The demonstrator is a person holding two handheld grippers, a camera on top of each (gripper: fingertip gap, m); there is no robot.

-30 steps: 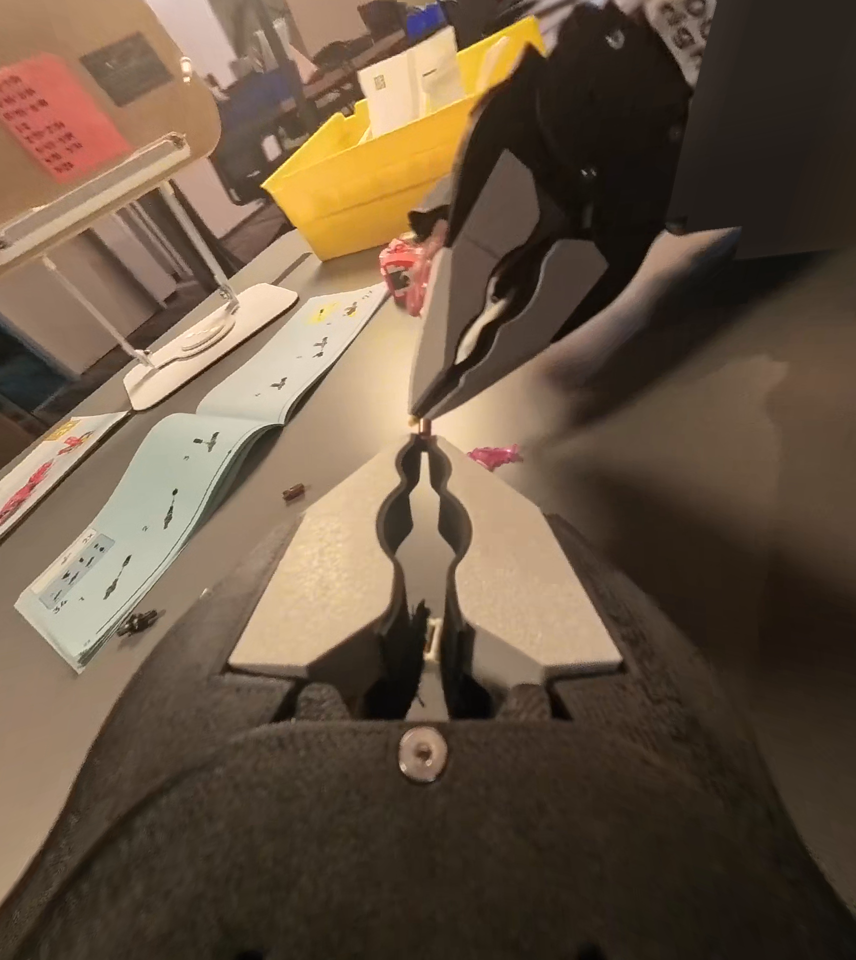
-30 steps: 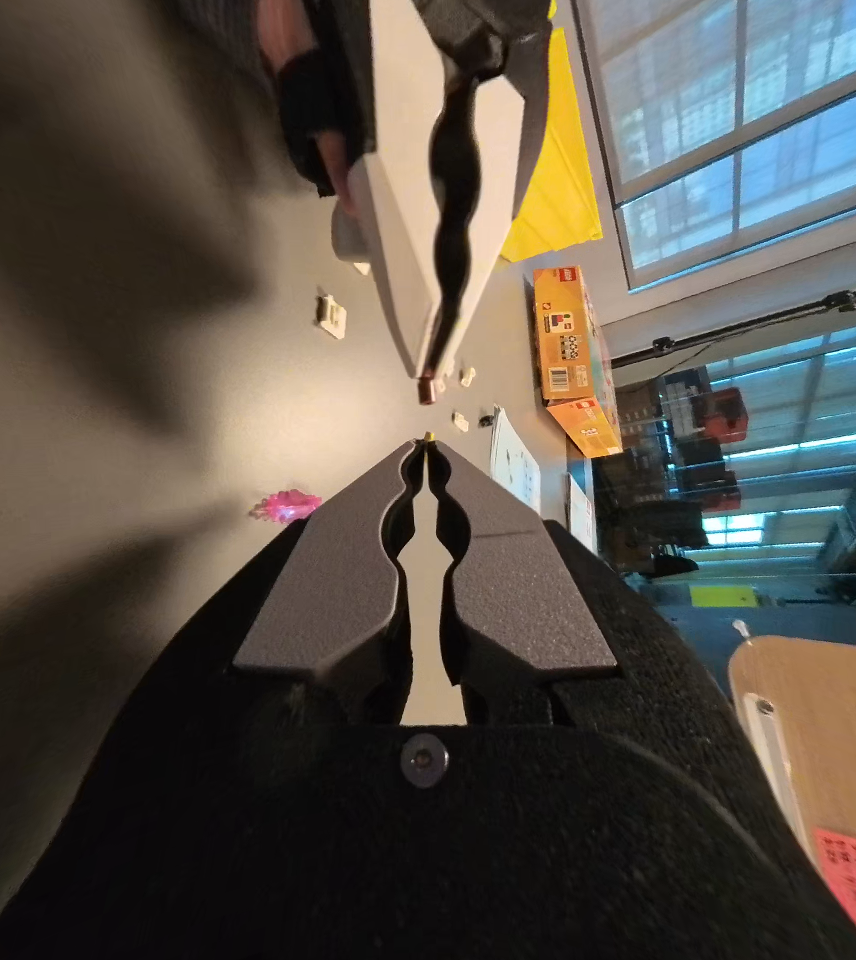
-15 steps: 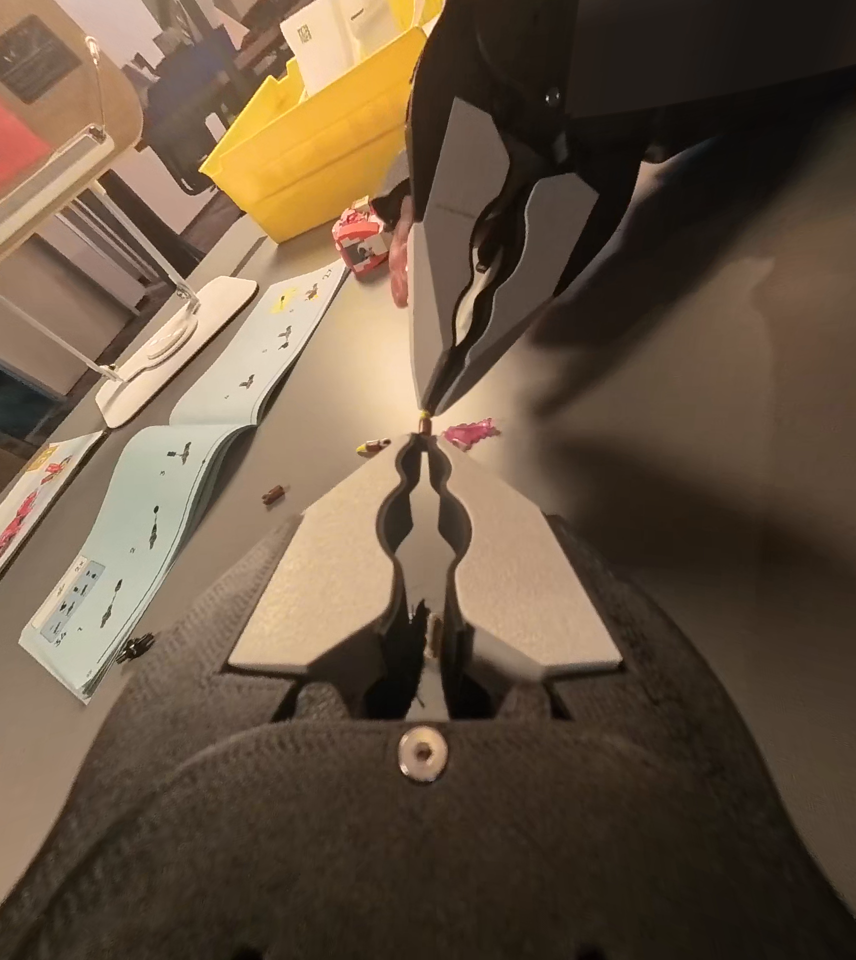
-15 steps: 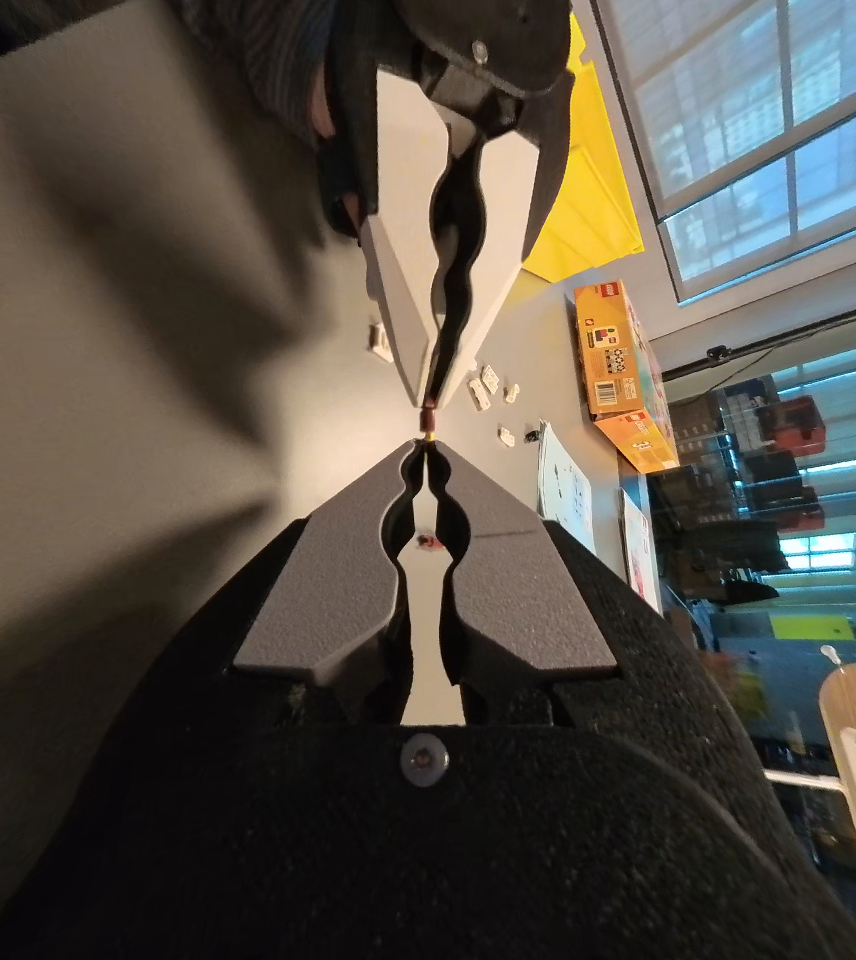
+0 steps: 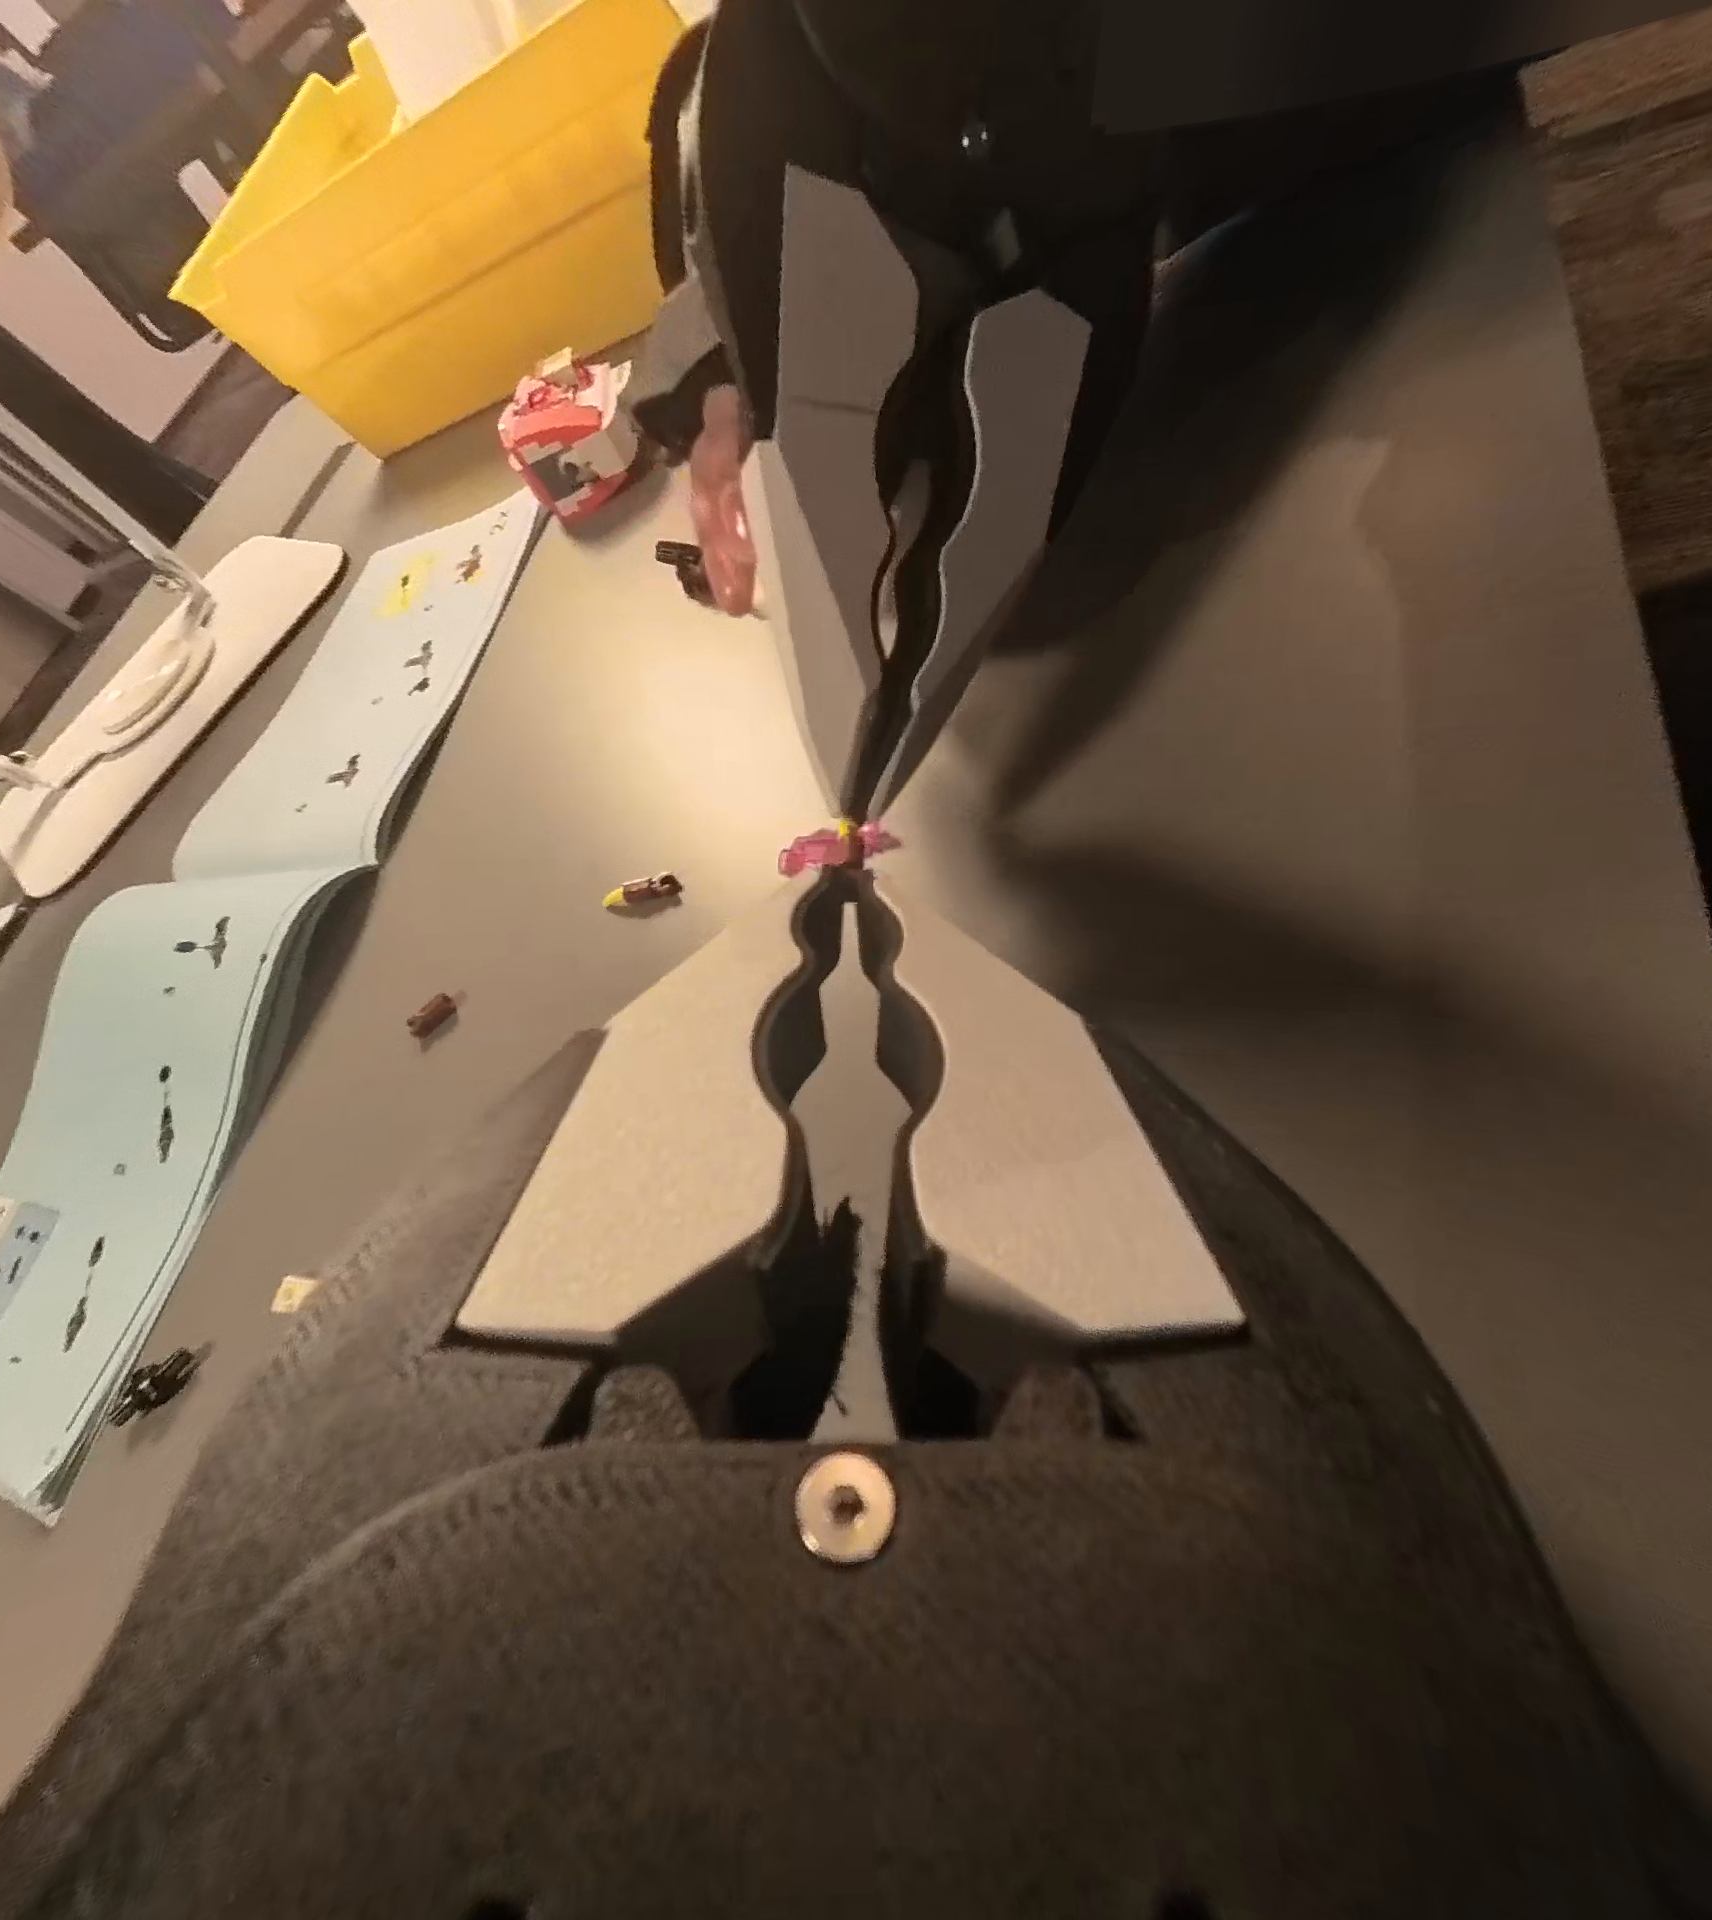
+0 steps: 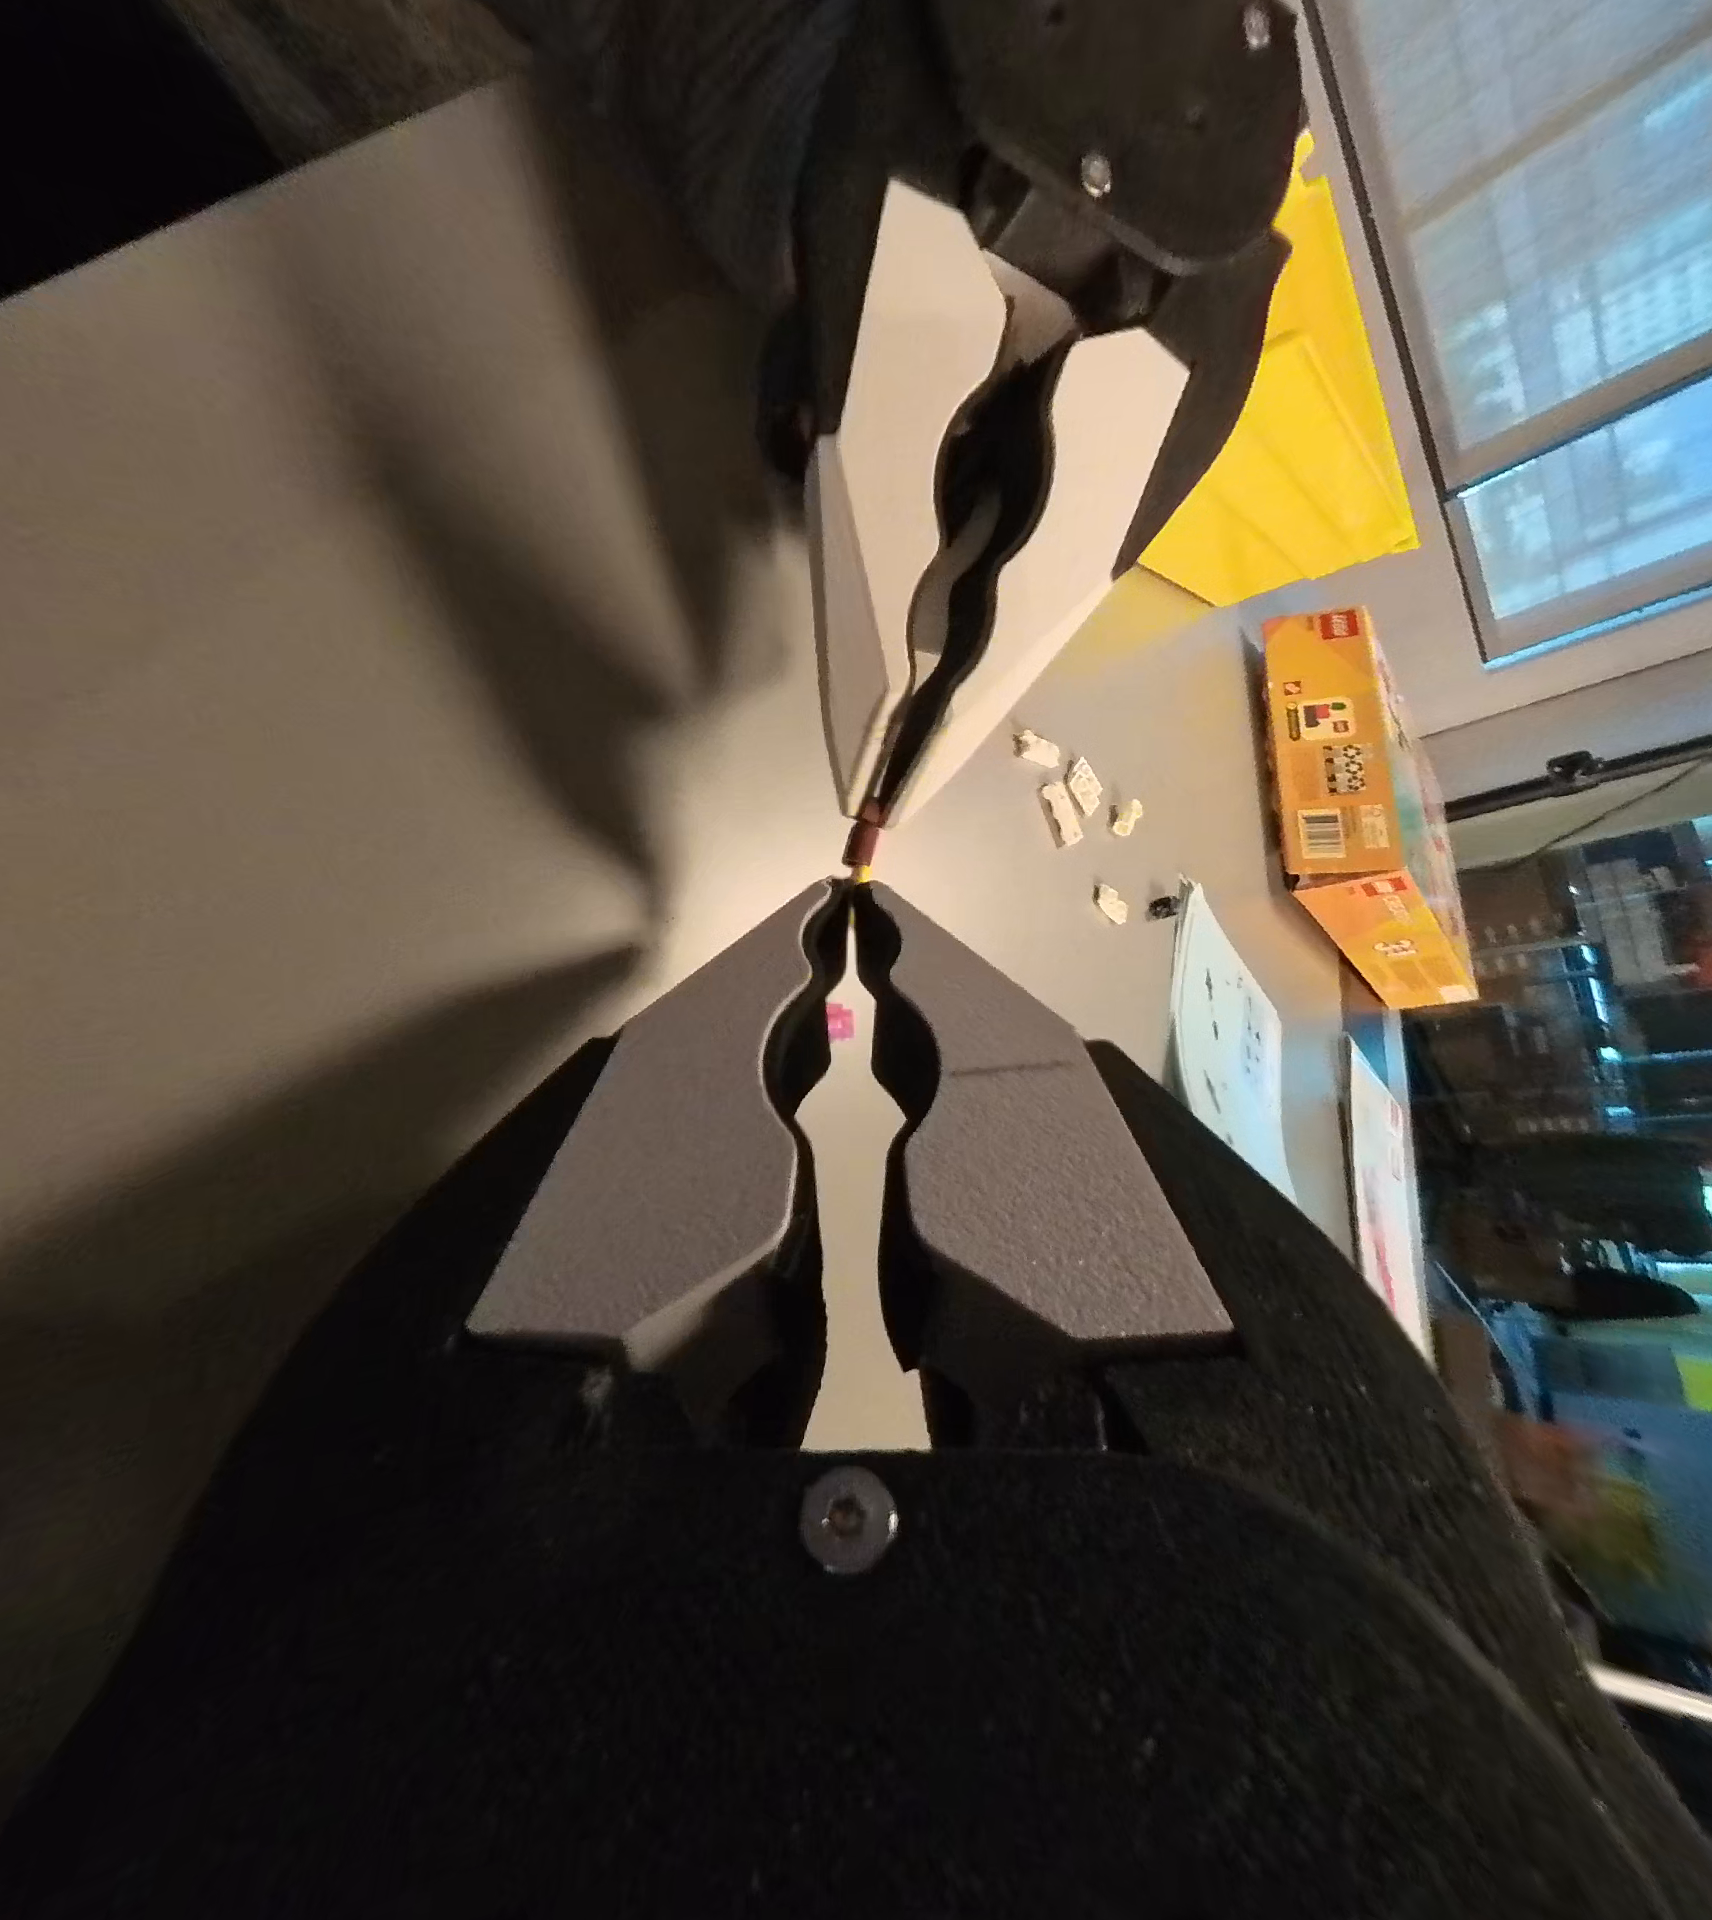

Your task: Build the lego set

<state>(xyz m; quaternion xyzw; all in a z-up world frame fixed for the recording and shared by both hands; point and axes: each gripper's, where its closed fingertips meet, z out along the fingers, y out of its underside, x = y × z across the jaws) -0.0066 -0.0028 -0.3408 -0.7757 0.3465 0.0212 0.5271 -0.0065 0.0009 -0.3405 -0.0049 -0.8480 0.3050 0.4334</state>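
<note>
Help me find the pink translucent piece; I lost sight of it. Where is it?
In the left wrist view, the pink translucent piece lies on the grey table behind the two claws' meeting tips, right of the brown-and-yellow piece.

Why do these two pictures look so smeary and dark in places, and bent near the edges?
Left wrist view: the table carries broad soft shadows at right, with a warm bright patch at middle; the open booklet and yellow bin curve from the wide lens. Right wrist view: shadows smear the table's left side, the window glares pale blue, and the lower right edge is motion-blurred.
</note>
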